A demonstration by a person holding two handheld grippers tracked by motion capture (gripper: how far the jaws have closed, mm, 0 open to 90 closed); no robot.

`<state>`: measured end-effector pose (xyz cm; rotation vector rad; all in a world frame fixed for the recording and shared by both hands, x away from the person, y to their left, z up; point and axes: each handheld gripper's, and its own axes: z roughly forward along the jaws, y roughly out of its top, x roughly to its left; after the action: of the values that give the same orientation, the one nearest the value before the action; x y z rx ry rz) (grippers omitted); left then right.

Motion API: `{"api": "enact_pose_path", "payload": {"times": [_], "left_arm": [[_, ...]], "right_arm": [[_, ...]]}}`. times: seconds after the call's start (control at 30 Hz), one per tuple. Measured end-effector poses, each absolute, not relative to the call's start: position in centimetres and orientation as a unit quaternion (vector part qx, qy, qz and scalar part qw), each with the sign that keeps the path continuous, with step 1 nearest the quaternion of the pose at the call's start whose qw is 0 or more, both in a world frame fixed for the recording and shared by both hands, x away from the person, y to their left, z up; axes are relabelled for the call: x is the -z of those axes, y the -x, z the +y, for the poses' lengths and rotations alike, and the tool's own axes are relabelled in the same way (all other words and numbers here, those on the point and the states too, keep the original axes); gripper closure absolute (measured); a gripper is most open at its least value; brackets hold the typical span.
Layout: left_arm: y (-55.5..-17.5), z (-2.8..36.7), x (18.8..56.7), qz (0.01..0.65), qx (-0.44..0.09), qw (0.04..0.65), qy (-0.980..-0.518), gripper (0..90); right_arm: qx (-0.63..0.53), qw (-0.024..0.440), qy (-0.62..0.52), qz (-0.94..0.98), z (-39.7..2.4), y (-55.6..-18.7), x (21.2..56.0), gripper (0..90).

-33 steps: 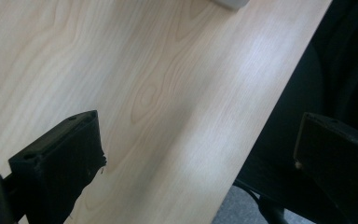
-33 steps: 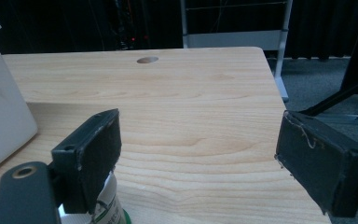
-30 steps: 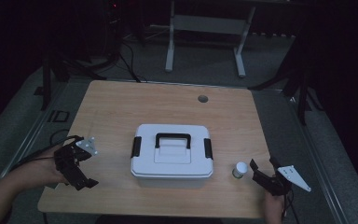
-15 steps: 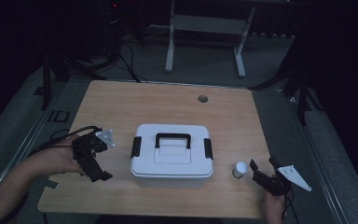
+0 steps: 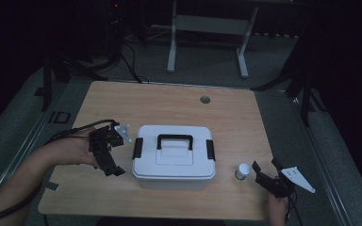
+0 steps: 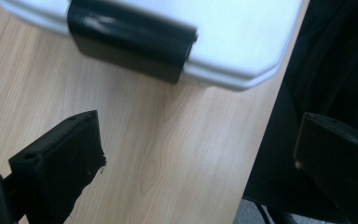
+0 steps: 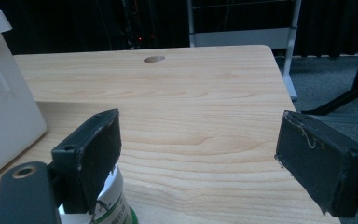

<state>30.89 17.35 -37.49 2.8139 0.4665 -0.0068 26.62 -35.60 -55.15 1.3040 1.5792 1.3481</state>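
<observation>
A white lidded box [image 5: 174,160] with a black handle [image 5: 175,140] and a black latch on each end sits mid-table. My left gripper [image 5: 108,159] is open just left of the box, a hand's width from its left latch [image 5: 137,148]. In the left gripper view that latch [image 6: 130,42] lies ahead of the open left gripper [image 6: 196,140], over bare wood and the table's edge. My right gripper [image 5: 267,169] rests open at the front right, close to a small white bottle [image 5: 242,171]. In the right gripper view the bottle [image 7: 114,205] is partly hidden behind the left jaw.
The wooden table [image 5: 179,106] has a round cable hole [image 5: 205,100] at the back. The box's side wall [image 7: 4,102] rises at the left of the right gripper view. A metal frame [image 5: 207,23] stands on the dark floor beyond the table.
My left gripper has moved right and slightly away from me, closing in on the box's left end. The right gripper, the bottle and the box have stayed put.
</observation>
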Motion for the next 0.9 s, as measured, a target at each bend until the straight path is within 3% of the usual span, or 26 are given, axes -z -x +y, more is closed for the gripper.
{"api": "enact_pose_path", "payload": {"times": [0.9], "left_arm": [[-34.8,10.2,36.3,0.101,0.006,0.107,-0.989,0.5]], "right_arm": [[-0.523,0.329,-0.502,0.605,-35.8,-26.6,55.2,13.6]]}}
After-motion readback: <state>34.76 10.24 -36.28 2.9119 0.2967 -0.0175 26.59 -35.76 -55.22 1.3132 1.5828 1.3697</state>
